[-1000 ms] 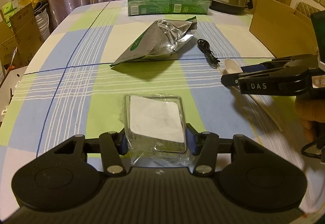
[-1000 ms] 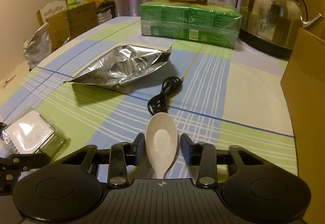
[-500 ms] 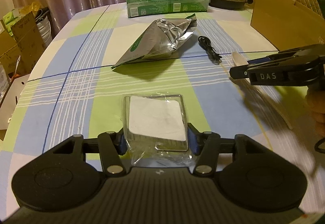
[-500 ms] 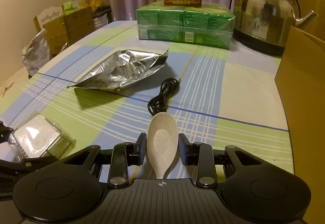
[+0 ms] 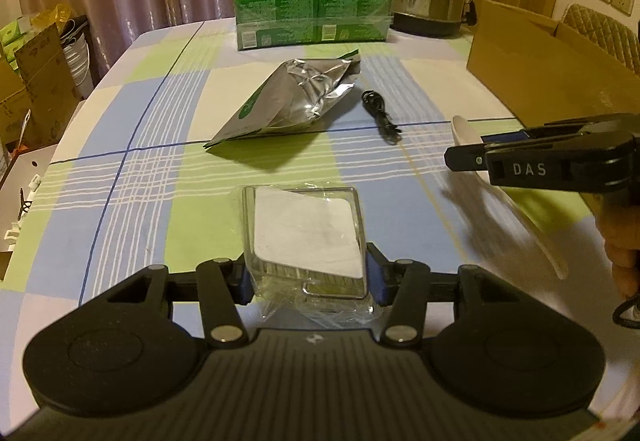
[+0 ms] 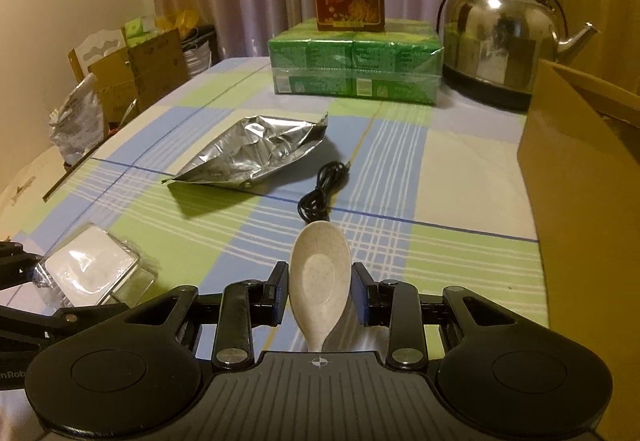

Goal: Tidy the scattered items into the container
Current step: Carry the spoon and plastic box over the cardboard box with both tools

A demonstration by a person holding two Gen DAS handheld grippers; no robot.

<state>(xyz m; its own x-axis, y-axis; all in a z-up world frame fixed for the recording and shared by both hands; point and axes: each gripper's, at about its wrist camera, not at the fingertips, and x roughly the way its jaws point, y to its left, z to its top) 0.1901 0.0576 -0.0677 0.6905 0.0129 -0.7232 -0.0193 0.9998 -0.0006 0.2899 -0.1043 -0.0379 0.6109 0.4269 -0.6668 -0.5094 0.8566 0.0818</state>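
Left gripper (image 5: 306, 277) is pinching a clear plastic packet (image 5: 306, 237) with a white card inside, pads pressed on both its sides, held above the checked tablecloth (image 5: 132, 177); the packet's near end is crumpled film and hard to read. Right gripper (image 6: 320, 295) is clamped on a pale spoon (image 6: 318, 277), bowl pointing forward, the handle running back out of sight under the gripper body. From the left camera the spoon's handle shows only as a blur. The cardboard box (image 6: 580, 201) sits at the table's right edge, cut off by the frame, its inside not visible. A foil bag (image 5: 292, 101) and a black cable (image 5: 380, 113) lie on the cloth, close together.
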